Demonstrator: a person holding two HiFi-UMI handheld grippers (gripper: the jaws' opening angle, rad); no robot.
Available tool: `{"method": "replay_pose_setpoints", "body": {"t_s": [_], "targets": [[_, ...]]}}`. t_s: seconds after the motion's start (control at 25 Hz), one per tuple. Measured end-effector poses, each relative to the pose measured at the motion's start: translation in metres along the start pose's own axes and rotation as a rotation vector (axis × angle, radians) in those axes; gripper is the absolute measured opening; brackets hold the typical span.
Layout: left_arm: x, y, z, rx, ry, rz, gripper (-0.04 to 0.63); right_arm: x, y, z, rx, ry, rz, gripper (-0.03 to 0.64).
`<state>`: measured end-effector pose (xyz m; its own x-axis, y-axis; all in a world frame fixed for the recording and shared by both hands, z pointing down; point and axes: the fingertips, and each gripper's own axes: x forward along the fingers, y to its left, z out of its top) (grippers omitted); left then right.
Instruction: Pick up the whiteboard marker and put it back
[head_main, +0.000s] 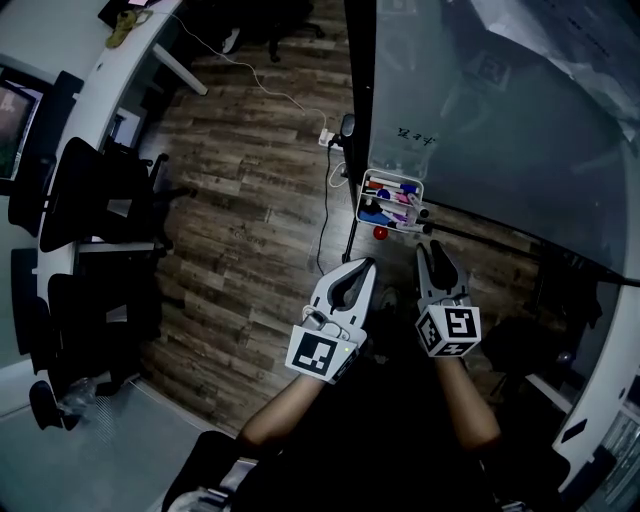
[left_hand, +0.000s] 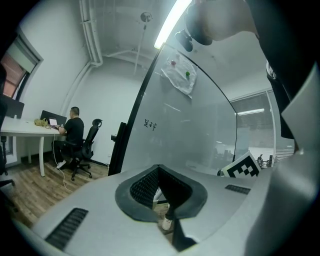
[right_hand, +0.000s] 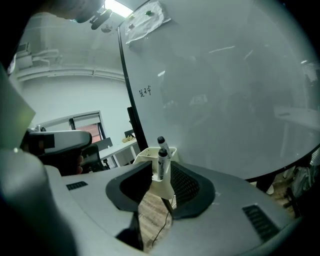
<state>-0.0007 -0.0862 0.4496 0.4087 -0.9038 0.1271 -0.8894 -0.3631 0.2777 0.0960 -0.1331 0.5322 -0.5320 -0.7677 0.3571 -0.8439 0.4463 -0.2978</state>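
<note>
Head view shows the whiteboard (head_main: 500, 130) filling the far right, standing over a wooden floor (head_main: 250, 220). Near the board's foot both forearms reach forward side by side, and each gripper points away from the person toward the board's lower left corner. The left gripper (head_main: 362, 265) has its jaws together with nothing between them and hangs just left of the other. The right gripper (head_main: 432, 250) stands wide, its pads pressing on nothing. Its own view looks between the jaws at the holder (right_hand: 144, 154), white, just ahead and apart from the tips. That holder sits at the board's lower left corner and carries several pens. The whiteboard marker (right_hand: 161, 165), white-bodied with a black cap, stands upright in it, cap up, with another black cap behind it, so the putting-back looks done. Such a marker should be light, stiff and smooth, apt to slip or swivel. The mid-barrel below the cap, jaws square across it, seems the safest hold.
</note>
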Motion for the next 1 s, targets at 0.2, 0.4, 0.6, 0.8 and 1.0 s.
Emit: {"method": "replay_pose_setpoints", "body": {"t_s": [0.2, 0.4, 0.6, 0.8, 1.0], "targets": [[0.001, 0.006, -0.005, -0.011, 0.017, 0.011, 0.008, 0.012, -0.002, -0.002, 0.002, 0.017, 0.008, 0.114], [0.005, 0.014, -0.008, -0.020, 0.024, 0.031, 0.008, 0.022, -0.003, 0.001, 0.001, 0.018, 0.021, 0.115], [0.009, 0.021, -0.008, -0.027, 0.025, 0.049, 0.008, 0.029, -0.003, 0.002, -0.007, 0.028, 0.032, 0.114], [0.011, 0.022, -0.011, -0.032, 0.025, 0.052, 0.008, 0.032, -0.006, 0.002, -0.007, 0.030, 0.036, 0.114], [0.011, 0.025, -0.011, -0.038, 0.030, 0.053, 0.008, 0.034, -0.001, 0.004, -0.008, 0.029, 0.040, 0.083]]}}
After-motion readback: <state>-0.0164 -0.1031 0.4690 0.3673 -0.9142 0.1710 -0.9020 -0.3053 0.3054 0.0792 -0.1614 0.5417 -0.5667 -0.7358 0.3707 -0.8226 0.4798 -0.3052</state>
